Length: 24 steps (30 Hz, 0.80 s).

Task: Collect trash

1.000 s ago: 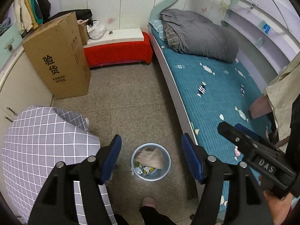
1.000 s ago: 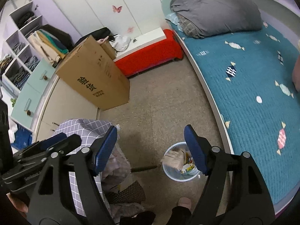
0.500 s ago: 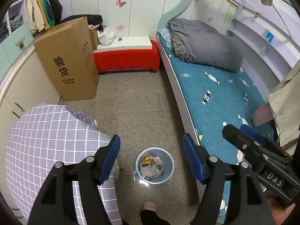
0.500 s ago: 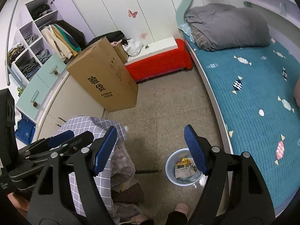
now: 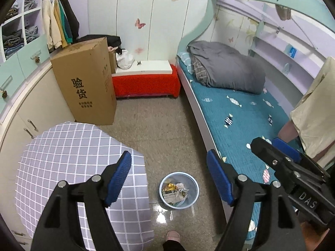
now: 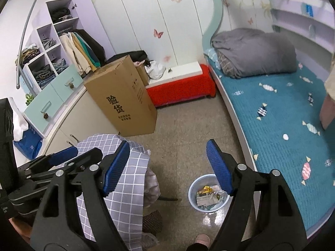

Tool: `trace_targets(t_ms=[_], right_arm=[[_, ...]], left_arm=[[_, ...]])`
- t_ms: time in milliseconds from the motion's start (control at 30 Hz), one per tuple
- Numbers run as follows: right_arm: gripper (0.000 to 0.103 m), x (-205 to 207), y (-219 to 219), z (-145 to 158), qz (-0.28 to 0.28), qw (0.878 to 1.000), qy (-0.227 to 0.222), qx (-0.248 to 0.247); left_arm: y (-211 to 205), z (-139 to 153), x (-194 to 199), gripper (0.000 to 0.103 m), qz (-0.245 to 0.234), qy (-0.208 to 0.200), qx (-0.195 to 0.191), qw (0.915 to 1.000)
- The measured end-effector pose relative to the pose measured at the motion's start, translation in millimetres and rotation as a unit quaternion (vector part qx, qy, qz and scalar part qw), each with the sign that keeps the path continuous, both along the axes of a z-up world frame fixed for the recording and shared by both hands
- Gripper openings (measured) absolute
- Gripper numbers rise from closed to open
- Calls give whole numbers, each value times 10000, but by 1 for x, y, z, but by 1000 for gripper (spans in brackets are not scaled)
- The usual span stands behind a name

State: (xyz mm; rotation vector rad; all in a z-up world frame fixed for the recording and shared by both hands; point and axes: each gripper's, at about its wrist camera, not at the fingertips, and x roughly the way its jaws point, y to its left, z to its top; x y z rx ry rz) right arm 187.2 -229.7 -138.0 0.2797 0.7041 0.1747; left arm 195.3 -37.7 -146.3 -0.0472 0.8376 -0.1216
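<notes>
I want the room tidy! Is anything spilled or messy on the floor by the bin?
Nothing has spilled. The trash sits inside the blue bin, which stands upright on the floor. Only a shiny patch, perhaps wet or just light glare, shows on the tiles in front of the bin.

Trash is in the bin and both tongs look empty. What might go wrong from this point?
1. The bin stands close to the person's foot on glossy floor; a step might tip it and spill the crumpled paper.
2. The left tongs, jaws opening with nothing between them, hang beside the checked cloth and might snag it.
3. The right tongs are open and empty, near the bed's edge.
</notes>
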Motion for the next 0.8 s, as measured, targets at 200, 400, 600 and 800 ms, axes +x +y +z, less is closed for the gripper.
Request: trace_targets(t_ms=[200,400,600,800], right_arm=[[76,-50,27,18,-185,9994,-274,-123],[78,-109,57,34,-416,9974,-544,-244],[79,-159,80,45,-529,9957,-710,-276],[81,-198,93,61,-582,9937,-851,-444]], left_arm=[[26,19,-55,75,-165,-304,1,9994],[53,36,-111,77,-344,-577,-4,9977],[74,49,-162,79,-401,-836,69,9957],[83,62,-194,86,-433,-934,22,9947]])
